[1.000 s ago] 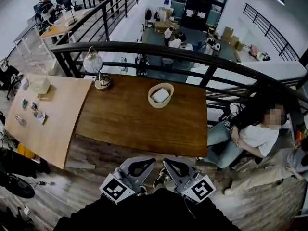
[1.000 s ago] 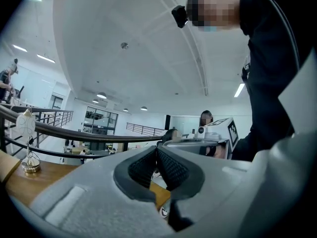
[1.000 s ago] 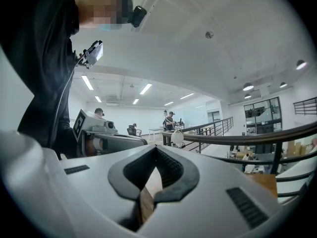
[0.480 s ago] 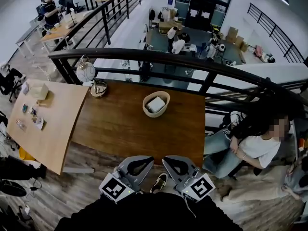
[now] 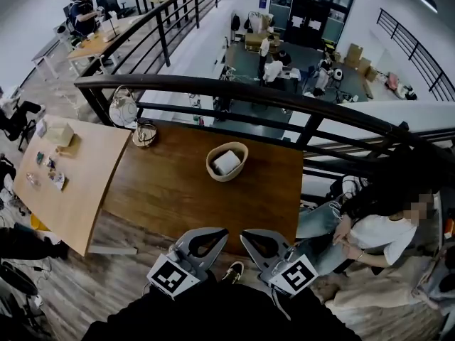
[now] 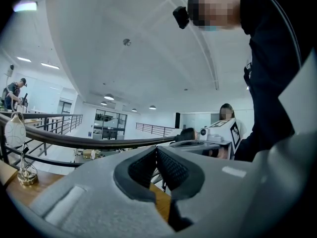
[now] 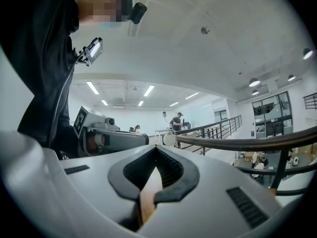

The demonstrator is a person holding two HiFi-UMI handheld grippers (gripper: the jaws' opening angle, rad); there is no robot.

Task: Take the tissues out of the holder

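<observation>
Little by little, closed in on the wooden table point(image 5: 178, 190); carried left gripper point(image 5: 222, 233) and right gripper point(image 5: 246, 236) low, jaws pressed together, empty; left tissues point(image 5: 227, 162) untouched in woven holder point(image 5: 213, 170), well apart.

Matt brown wood table point(image 5: 178, 197), black metal railing point(image 5: 234, 87), paper tissues point(image 5: 226, 162)

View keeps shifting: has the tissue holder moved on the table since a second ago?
No. The tissue holder keeps its spot on the brown table, near the far edge by the railing; only the view shifted.
</observation>
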